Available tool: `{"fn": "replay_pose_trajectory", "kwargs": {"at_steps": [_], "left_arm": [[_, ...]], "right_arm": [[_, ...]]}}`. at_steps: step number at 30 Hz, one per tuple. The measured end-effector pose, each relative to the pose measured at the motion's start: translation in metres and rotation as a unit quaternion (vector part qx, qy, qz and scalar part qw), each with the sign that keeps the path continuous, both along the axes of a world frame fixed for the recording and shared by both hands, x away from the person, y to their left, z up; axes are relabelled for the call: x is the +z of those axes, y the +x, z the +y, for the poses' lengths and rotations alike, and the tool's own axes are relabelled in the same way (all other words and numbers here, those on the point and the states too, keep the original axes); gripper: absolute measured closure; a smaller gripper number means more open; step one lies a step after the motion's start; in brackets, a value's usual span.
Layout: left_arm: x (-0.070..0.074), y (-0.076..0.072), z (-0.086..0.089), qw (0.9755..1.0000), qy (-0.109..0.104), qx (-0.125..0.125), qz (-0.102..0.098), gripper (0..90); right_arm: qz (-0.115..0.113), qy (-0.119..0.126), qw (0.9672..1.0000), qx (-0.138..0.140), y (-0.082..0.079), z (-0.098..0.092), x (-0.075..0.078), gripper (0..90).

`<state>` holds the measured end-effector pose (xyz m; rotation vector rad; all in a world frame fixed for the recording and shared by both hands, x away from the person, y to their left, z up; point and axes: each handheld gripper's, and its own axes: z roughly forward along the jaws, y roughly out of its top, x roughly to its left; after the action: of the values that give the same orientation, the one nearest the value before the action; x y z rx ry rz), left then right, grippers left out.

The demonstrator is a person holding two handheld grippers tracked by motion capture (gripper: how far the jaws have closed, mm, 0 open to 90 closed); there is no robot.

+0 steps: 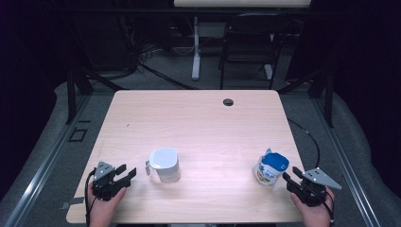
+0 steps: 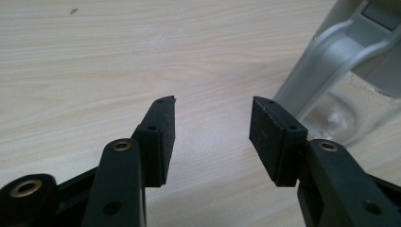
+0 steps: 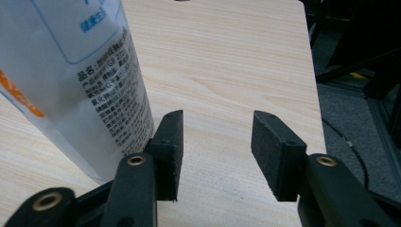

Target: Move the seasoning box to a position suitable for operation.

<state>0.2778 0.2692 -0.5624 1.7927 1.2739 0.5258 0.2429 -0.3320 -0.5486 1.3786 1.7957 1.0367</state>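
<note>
A clear jug with a white lid stands on the wooden table, left of centre near the front. Its handle and glass base fill the right of the left gripper view. My left gripper sits just left of the jug, open, with nothing between its pads. A white pouch with a blue top stands at the front right. My right gripper is open just right of it. In the right gripper view the pouch stands beside the left jaw, outside the empty gap.
A round cable hole lies near the table's far edge. Behind the table are a dark chair and a white desk leg. A black cable runs off the right edge onto grey floor.
</note>
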Motion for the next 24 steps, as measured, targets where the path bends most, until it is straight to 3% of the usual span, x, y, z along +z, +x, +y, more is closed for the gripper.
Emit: {"fn": "replay_pose_trajectory", "kwargs": {"at_steps": [5, 8, 16, 19, 24], "left_arm": [[-0.001, 0.000, 0.005, 0.9999, -0.006, -0.010, -0.005, 52.0], [0.001, -0.001, 0.006, 0.9999, -0.012, -0.011, -0.005, 53.7], [0.005, 0.001, 0.000, 0.9997, -0.018, -0.015, -0.010, 55.1], [0.007, 0.005, -0.008, 0.9995, 0.002, -0.030, -0.010, 55.2], [0.008, 0.007, -0.016, 0.9989, 0.001, -0.046, -0.010, 57.6]], "right_arm": [[0.000, -0.007, 1.0000, -0.001, -0.001, 0.002, 0.001, 54.1], [0.012, -0.012, 0.9998, 0.001, -0.002, 0.001, -0.002, 54.1], [0.027, 0.004, 0.9996, -0.003, -0.004, -0.005, -0.006, 54.6], [0.029, 0.002, 0.9996, -0.004, -0.005, -0.005, -0.006, 54.4], [0.027, 0.003, 0.9996, 0.000, -0.007, -0.005, -0.006, 53.6]]}}
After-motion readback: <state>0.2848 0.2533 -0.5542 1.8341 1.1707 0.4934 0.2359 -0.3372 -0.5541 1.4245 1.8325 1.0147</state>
